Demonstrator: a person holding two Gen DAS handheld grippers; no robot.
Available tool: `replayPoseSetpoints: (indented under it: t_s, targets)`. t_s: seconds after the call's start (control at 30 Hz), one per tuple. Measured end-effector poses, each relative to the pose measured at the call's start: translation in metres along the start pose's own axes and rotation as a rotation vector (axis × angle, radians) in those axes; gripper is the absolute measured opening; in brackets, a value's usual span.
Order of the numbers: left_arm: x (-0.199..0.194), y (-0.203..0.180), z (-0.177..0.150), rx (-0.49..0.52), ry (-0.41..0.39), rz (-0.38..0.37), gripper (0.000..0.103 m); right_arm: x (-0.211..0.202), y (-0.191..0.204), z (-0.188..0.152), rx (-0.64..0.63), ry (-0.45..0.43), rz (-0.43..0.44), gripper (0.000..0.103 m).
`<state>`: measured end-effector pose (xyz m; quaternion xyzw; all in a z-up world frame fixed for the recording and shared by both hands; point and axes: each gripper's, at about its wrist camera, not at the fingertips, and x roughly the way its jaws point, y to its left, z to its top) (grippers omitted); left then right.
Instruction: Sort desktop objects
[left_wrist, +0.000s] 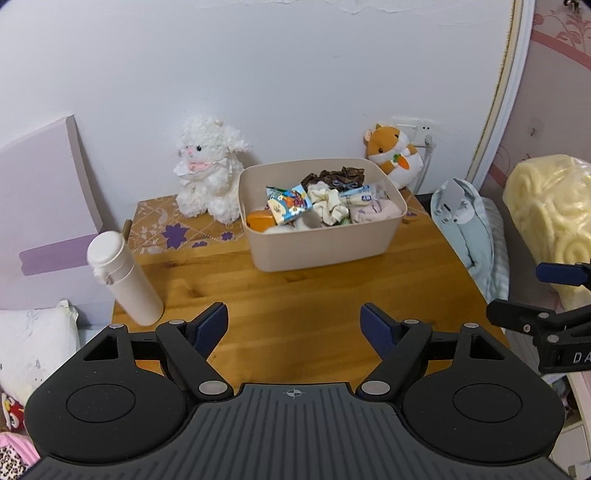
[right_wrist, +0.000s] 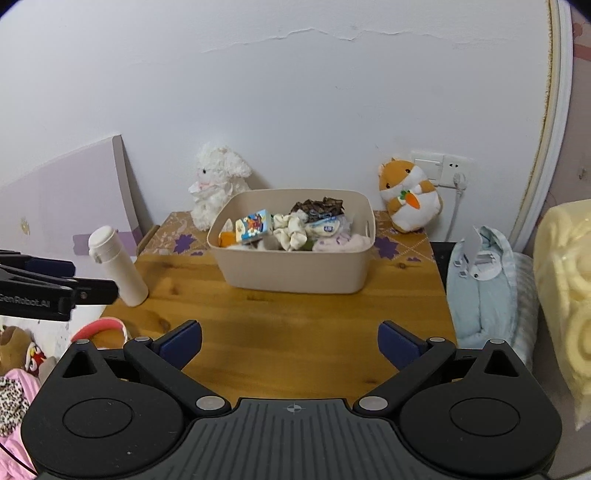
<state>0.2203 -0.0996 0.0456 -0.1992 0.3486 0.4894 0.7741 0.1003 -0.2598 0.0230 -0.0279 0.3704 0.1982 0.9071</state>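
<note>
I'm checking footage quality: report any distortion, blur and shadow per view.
Left wrist view: fisheye bends the pale door frame; beige plastic bin sharp, soft shadow beneath. Right wrist view: same bowing; cream quilted bundle at the edge slightly blurred.

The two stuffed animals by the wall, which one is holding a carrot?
The orange-and-white hamster, right of the bin, hugs the carrot. The fluffy white lamb on the left holds nothing.
</note>
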Motion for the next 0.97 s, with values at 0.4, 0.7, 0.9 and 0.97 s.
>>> replayPoseSetpoints:
  t_s: [0.4,0.7,0.9,0.97]
  targets:
    - [-0.046,-0.009,-0.034,0.021,0.008,-0.040,0.080,-0.046,-0.005,-0.031,0.016,0.047,-0.014,0.103]
    - [-0.063,-0.026,-0.049,0.065,0.025,-0.071,0.080,-0.063,-0.022,-0.048,0.046,0.082,-0.054,0.103]
    - [-0.064,-0.027,-0.051,0.063,0.032,-0.075,0.080,-0.069,-0.031,-0.050,0.050,0.078,-0.074,0.103]
    - [-0.063,-0.027,-0.051,0.062,0.032,-0.078,0.080,-0.068,-0.032,-0.050,0.049,0.079,-0.077,0.103]
